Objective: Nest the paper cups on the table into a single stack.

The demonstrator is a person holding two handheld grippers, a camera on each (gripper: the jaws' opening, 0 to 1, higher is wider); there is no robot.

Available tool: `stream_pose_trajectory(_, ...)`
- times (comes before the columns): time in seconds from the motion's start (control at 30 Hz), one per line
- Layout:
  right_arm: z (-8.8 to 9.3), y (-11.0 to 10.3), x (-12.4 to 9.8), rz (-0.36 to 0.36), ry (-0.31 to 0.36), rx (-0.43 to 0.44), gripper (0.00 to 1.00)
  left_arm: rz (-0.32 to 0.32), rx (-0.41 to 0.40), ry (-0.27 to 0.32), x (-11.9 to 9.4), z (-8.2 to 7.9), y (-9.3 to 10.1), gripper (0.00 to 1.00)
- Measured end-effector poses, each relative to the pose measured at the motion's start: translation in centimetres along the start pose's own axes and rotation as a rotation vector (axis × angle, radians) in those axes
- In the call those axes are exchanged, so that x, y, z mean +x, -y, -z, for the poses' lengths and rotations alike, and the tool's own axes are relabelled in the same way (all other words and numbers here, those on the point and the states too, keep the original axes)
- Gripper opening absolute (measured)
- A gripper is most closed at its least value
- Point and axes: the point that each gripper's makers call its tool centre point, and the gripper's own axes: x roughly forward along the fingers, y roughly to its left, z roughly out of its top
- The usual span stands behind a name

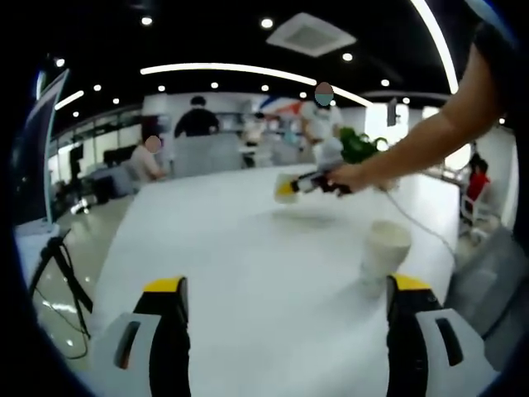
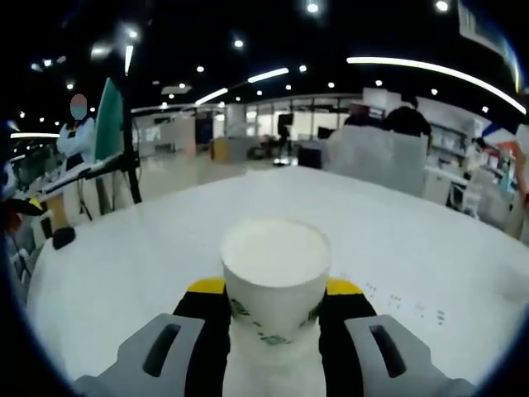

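A white paper cup (image 1: 385,251) stands on the white table (image 1: 248,248), just ahead of my left gripper's right jaw. My left gripper (image 1: 287,285) is open and holds nothing. Farther across the table, a person's arm reaches in from the right with my right gripper (image 1: 291,188) held above the tabletop. In the right gripper view, a white paper cup (image 2: 275,273) with green print sits upright between the yellow-tipped jaws, mouth up. My right gripper (image 2: 275,291) is shut on it, over the table (image 2: 124,265).
The table's left edge (image 1: 107,256) drops to the floor, where a black tripod (image 1: 58,265) stands. A white cable (image 1: 421,225) trails across the table at the right. People sit and stand at desks behind. A green plant (image 1: 361,146) is at the far end.
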Motion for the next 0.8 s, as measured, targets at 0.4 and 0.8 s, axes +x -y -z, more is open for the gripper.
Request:
stream_pose_trajectory(0.4, -3.2, 1.0, -0.9, -0.006, 0.025, -0.003, 0.37, 0.012, -0.001, 0.008, 0.5, -0.5, 0.2, 0.97)
stream_pose_trajectory(0.8, -6.1, 1.0, -1.6, -0.039, 0.012, -0.033, 0.36, 0.018, 0.006, 0.021, 0.7, -0.9, 0.3, 0.98)
